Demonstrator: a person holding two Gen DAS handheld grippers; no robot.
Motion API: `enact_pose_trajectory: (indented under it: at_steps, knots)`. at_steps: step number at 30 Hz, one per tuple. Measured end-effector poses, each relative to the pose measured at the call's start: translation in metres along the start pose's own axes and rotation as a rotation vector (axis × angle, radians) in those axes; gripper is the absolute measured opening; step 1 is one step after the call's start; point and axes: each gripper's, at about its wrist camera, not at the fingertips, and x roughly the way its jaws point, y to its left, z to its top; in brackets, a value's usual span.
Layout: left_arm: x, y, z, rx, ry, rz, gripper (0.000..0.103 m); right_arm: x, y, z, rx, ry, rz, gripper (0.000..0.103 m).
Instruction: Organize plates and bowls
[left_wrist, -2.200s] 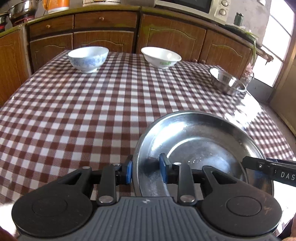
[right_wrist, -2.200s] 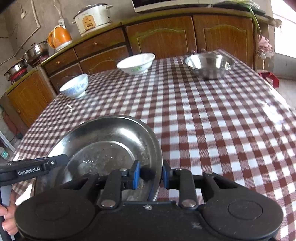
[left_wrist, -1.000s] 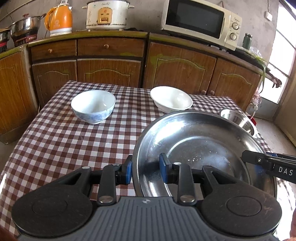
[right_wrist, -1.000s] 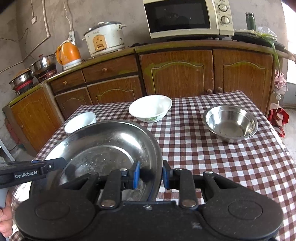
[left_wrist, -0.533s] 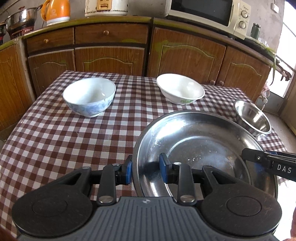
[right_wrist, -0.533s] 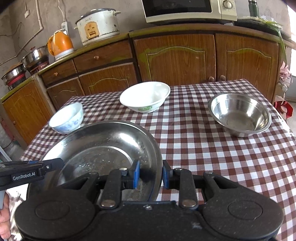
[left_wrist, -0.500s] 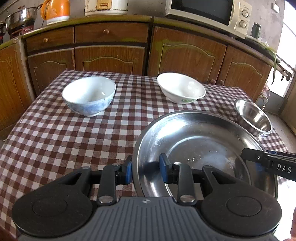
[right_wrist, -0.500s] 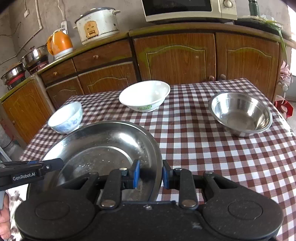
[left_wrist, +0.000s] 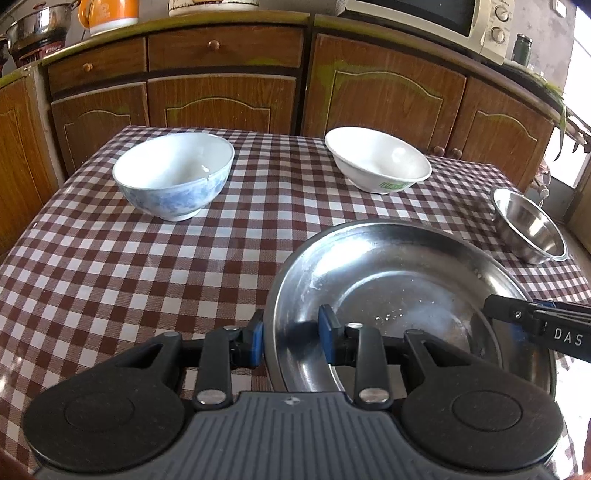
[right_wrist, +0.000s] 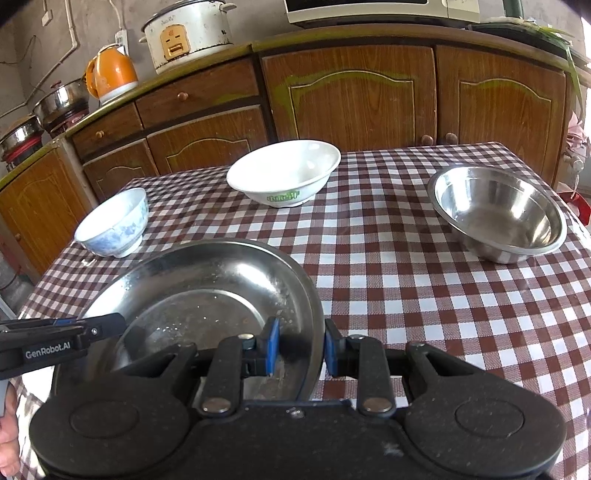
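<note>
- The big steel plate (left_wrist: 406, 280) is pinched at its left rim by the left gripper (left_wrist: 291, 336). One blue pad (left_wrist: 256, 338) is seen outside the rim and the other inside the dish.
- The same plate (right_wrist: 207, 291) is pinched at its right rim by the right gripper (right_wrist: 301, 349). One blue pad (right_wrist: 272, 345) is inside the dish and the other outside the rim.
- The jaws of both grippers are pressed onto the rim, with only the thin steel edge between them.
- The plate is held between the two grippers, above the checked tablecloth (left_wrist: 147, 266). Whether its bottom touches the cloth cannot be told.
- In the left view, the tip of the right gripper is seen on the far right edge of the plate. In the right view, the tip of the left gripper is seen on the far left edge.
- Ahead of the left gripper and to its left, a blue-and-white bowl (left_wrist: 173, 175) is seen, well apart from the plate.
- Straight ahead of both grippers, a white bowl (right_wrist: 284, 171) with a green mark is seen, near the far edge of the table.
- Ahead of the right gripper and to its right, a steel bowl (right_wrist: 498, 212) is seen near the table's right edge, apart from the plate.
- Part of a hand (right_wrist: 7, 428) is seen at the lower left of the right view.
</note>
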Motion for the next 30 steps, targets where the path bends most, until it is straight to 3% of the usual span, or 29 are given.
enact_pose_trajectory:
  at_steps: [27, 30]
  knots:
    - [0.025, 0.003, -0.004, 0.013, 0.006, 0.002, 0.032, 0.020, -0.004, -0.010, 0.009, 0.013, -0.011, 0.032]
    - [0.026, -0.001, -0.007, 0.054, 0.003, 0.020, 0.033, 0.021, -0.004, -0.010, 0.006, 0.018, -0.012, 0.033]
